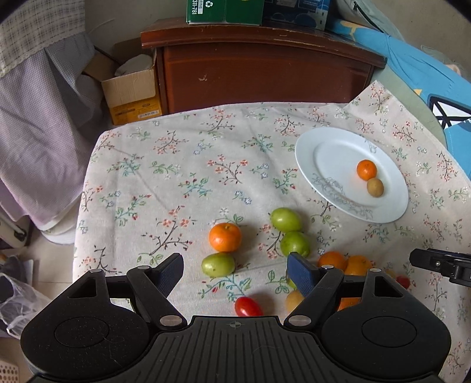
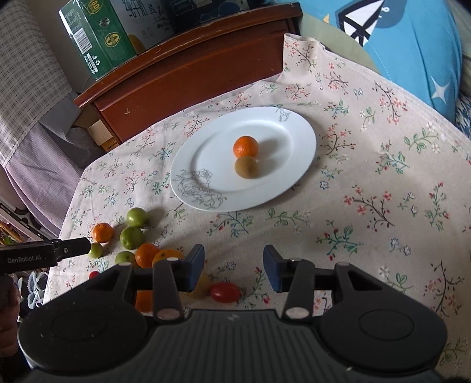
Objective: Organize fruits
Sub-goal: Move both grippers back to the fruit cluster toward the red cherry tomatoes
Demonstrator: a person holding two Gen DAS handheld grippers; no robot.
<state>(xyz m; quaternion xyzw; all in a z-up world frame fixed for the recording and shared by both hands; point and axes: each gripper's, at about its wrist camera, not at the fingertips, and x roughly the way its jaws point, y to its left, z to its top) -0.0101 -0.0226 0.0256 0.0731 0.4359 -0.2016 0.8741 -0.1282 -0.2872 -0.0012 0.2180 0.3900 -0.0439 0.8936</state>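
A white plate on the floral cloth holds an orange touching a brown kiwi. Loose on the cloth lie another orange, green plums, more oranges and cherry tomatoes. My left gripper is open and empty, hovering over the plum and orange cluster. My right gripper is open and empty above a cherry tomato, in front of the plate.
A wooden cabinet with a green box stands behind the table. A cardboard box sits on the floor at the left. Blue bedding lies at the right. The cloth's left edge drops off to the floor.
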